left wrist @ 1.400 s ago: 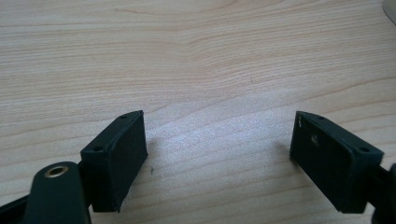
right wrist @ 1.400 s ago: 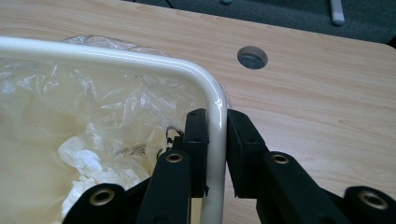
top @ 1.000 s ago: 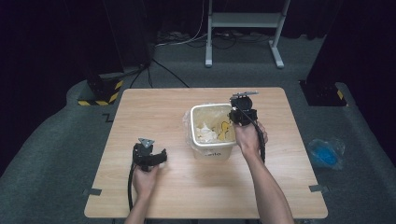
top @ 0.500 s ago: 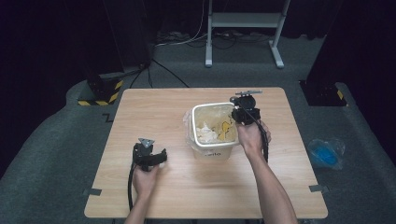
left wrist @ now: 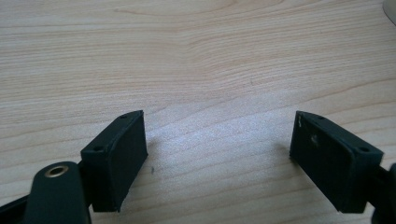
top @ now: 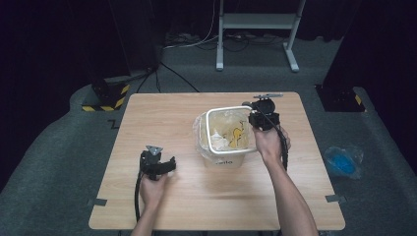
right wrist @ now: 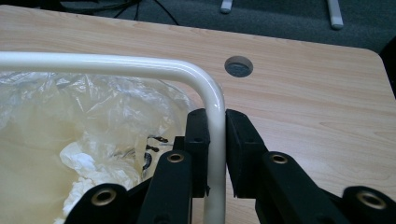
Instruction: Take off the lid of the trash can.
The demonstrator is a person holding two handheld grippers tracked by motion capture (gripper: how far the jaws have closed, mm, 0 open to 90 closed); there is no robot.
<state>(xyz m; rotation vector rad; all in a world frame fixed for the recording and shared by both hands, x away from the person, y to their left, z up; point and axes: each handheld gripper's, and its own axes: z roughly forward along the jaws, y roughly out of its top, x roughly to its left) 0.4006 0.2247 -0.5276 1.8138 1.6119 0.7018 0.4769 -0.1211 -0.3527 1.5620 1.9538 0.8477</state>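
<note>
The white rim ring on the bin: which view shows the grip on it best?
The right gripper view: the right gripper is shut on the white ring near its corner. The high view shows the whole ring, small. The left gripper view shows table.

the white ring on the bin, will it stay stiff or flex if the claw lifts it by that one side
The white ring looks like a rigid, glossy bar, so it probably keeps its shape. Its smooth finish may let it slip or swivel between the right claw, shut on one side of it. The clear bag looks thin and floppy, so it would likely sag or drag once the ring rises.
</note>
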